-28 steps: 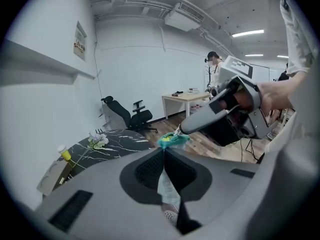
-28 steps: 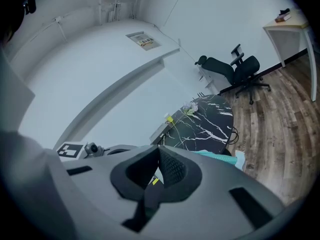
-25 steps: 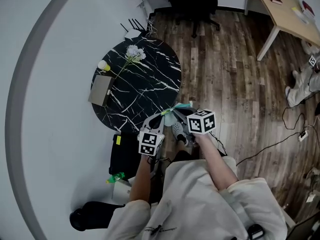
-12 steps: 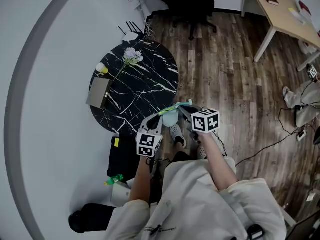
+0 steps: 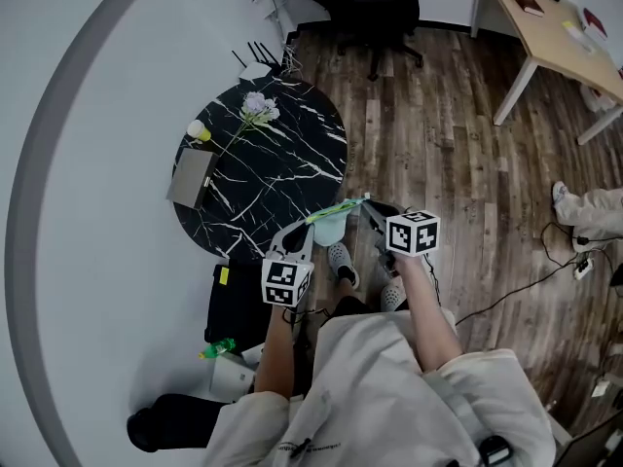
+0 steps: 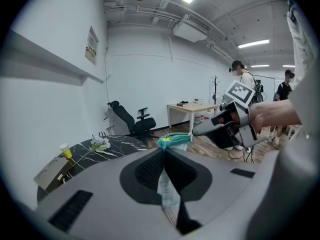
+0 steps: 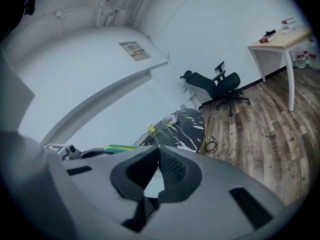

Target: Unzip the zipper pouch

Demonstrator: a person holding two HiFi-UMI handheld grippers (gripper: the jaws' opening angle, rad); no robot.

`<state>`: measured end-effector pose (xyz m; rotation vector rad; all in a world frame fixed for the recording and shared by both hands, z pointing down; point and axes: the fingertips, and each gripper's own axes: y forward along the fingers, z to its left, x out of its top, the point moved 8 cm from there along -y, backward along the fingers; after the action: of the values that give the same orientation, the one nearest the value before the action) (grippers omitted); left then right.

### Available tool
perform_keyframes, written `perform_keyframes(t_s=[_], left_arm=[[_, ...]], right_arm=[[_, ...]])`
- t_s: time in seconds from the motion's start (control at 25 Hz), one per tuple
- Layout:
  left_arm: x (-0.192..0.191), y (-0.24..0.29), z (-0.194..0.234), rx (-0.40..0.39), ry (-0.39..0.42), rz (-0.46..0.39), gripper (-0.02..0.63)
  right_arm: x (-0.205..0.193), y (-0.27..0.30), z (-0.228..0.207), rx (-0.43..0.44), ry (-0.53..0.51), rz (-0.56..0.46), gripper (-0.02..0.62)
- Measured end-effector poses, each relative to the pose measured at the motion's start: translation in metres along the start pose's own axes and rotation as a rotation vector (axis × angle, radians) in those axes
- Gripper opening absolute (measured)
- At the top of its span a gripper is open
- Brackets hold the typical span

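Head view, middle of the frame: what hangs there?

A pale teal pouch point(image 5: 334, 226), held in the air between 2 tools. It is over the wood floor point(image 5: 458, 163), just off the lower right edge of the round black desk point(image 5: 292, 178).

How does the left tool point(image 5: 310, 224) stand?

Closed tight on the pouch's left end. In the left gripper view the fabric runs down between its jaws, with the green zipper edge point(image 6: 173, 140) showing above them.

And the right tool point(image 5: 367, 203)?

Also pinched together, on the pouch's right end. Pale fabric shows in its gap in the right gripper view.

Anything on the desk?

A flower point(image 5: 255, 110), a yellow cup point(image 5: 200, 130) and a grey flat thing point(image 5: 195, 176), all toward the upper left, well apart from the pouch.
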<state>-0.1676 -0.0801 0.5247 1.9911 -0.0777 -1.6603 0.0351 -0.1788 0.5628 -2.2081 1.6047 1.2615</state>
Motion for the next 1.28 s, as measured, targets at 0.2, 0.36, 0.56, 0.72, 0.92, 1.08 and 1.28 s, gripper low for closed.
perform_keyframes(t_s=[0.2, 0.36, 0.56, 0.72, 0.92, 1.08, 1.28], left_arm=[[0.013, -0.006, -0.002, 0.034, -0.046, -0.043, 0.026], [0.019, -0.015, 0.001, 0.060, -0.086, -0.080, 0.026], [0.038, -0.023, 0.012, 0.105, -0.127, -0.130, 0.026], [0.055, -0.026, 0.025, 0.071, -0.233, -0.165, 0.026], [0.050, -0.041, 0.021, 0.077, -0.393, -0.212, 0.026], [0.026, -0.061, 0.020, 0.184, -0.444, -0.196, 0.026], [0.015, -0.088, 0.026, 0.316, -0.441, -0.175, 0.028]], right_arm=[[0.011, -0.007, -0.007, -0.024, 0.003, -0.045, 0.009], [0.023, -0.008, -0.006, -0.028, -0.009, -0.085, 0.011], [0.056, 0.009, 0.015, -0.019, -0.132, -0.087, 0.012], [0.078, 0.018, 0.036, -0.041, -0.269, -0.084, 0.011], [0.057, 0.010, 0.042, -0.064, -0.332, -0.118, 0.021], [0.037, 0.011, 0.047, -0.078, -0.422, -0.040, 0.063], [0.034, 0.006, 0.074, 0.043, -0.504, 0.011, 0.075]])
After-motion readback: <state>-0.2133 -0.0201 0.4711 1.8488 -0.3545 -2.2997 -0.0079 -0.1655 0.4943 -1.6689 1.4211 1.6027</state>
